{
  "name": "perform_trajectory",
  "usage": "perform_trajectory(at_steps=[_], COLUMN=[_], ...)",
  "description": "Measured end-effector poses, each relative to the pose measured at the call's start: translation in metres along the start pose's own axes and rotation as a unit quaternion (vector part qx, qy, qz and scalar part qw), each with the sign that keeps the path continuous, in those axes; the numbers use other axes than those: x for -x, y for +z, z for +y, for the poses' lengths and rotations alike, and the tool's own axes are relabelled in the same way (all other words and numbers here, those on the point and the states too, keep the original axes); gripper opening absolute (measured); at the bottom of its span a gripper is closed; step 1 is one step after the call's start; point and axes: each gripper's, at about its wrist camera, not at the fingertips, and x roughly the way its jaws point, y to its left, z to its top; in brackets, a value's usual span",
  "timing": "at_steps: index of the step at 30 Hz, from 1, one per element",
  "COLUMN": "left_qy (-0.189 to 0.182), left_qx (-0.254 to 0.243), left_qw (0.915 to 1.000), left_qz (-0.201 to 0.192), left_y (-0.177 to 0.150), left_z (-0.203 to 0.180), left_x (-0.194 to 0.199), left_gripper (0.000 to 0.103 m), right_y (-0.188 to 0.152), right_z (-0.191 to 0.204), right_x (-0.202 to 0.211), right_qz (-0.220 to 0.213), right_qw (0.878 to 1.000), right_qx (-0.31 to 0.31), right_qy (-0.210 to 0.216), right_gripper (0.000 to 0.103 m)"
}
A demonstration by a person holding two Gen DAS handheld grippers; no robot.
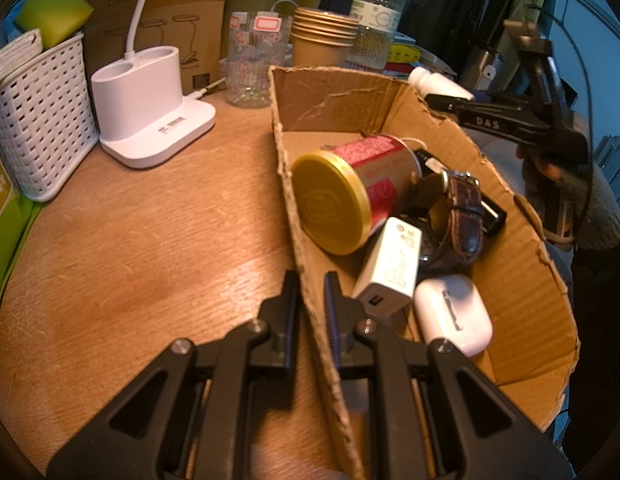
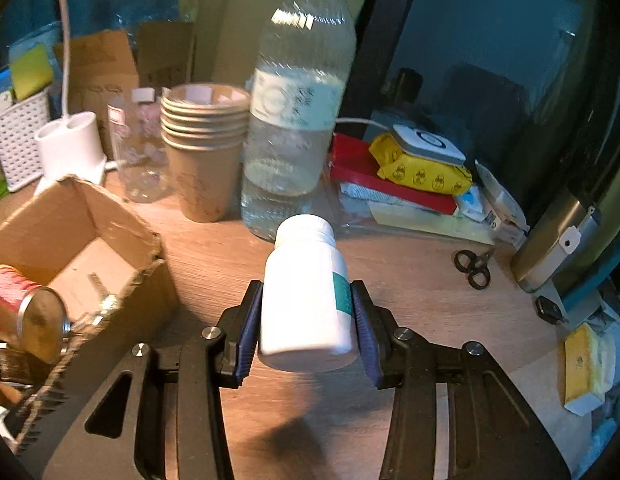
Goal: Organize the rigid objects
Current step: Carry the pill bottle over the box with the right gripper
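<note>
Gripping white pill bottle (image 2: 307,292) in right tongs (image 2: 307,322), cap pointing forward

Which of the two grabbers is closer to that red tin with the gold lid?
Left. The left gripper straddles the cardboard box wall beside the red tin; the right gripper hovers beyond the far rim.
</note>
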Motion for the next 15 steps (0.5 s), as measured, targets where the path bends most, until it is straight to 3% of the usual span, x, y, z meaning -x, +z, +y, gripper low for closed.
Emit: perform_trajectory(at_steps=[15], left_qy=[0.000], left_qx=[0.000], left_qw=[1.0000], left_qz=[0.000], left_y=[0.000], left_z=[0.000], left_x=[0.000], left_gripper=[0.014], right_y=[0.014], right_z=[0.028], right_x=[0.041], right_qz=[-0.040], right_qw=[0.999], right_qx=[0.016], right_qy=[0.019], right_gripper=[0.045])
